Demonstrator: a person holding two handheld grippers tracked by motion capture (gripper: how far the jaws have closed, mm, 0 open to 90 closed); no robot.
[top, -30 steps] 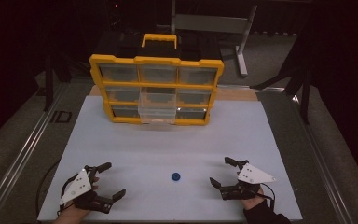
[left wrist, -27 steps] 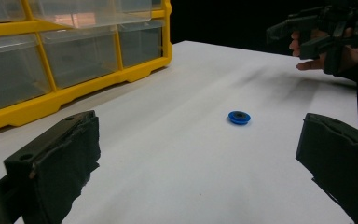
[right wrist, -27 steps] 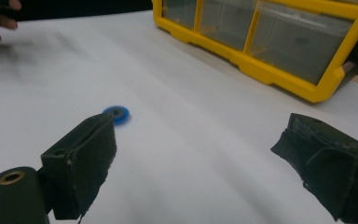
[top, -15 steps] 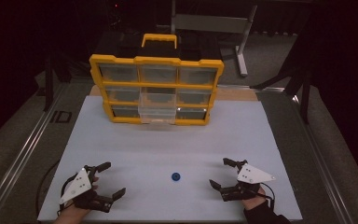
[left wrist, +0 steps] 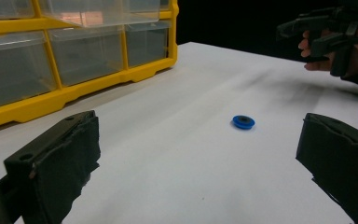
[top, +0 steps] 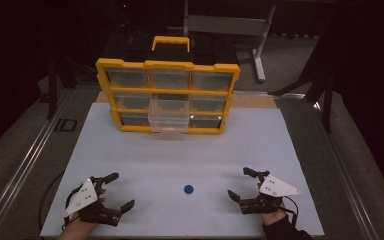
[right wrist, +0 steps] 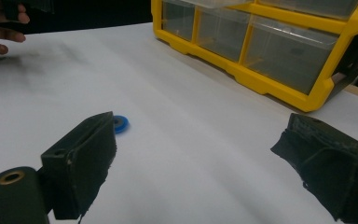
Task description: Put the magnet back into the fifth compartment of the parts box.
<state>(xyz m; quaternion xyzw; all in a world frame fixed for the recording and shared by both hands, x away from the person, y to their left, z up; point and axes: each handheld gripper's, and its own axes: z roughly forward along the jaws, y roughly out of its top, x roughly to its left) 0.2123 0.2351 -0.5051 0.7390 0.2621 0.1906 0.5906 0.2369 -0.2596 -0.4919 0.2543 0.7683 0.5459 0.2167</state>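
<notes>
A small blue disc (top: 188, 189) lies flat on the white table top (top: 190, 150), near its front edge and between my two grippers. My left gripper (top: 122, 190) rests at the front left, open, with nothing between its jaws. At the front right my right gripper (top: 237, 182) is open too and holds nothing. In the left gripper view the disc (left wrist: 243, 122) lies ahead, right of centre, beyond the wide-spread left gripper (left wrist: 198, 158). In the right gripper view the disc (right wrist: 119, 123) peeks out beside the left jaw of the right gripper (right wrist: 205, 163).
A yellow organizer (top: 167, 95) with clear drawers stands at the back of the table. Its lower middle drawer (top: 169, 116) is pulled out toward me. The organizer (left wrist: 74, 56) (right wrist: 261, 42) also shows in both gripper views. Metal rails run along both table sides.
</notes>
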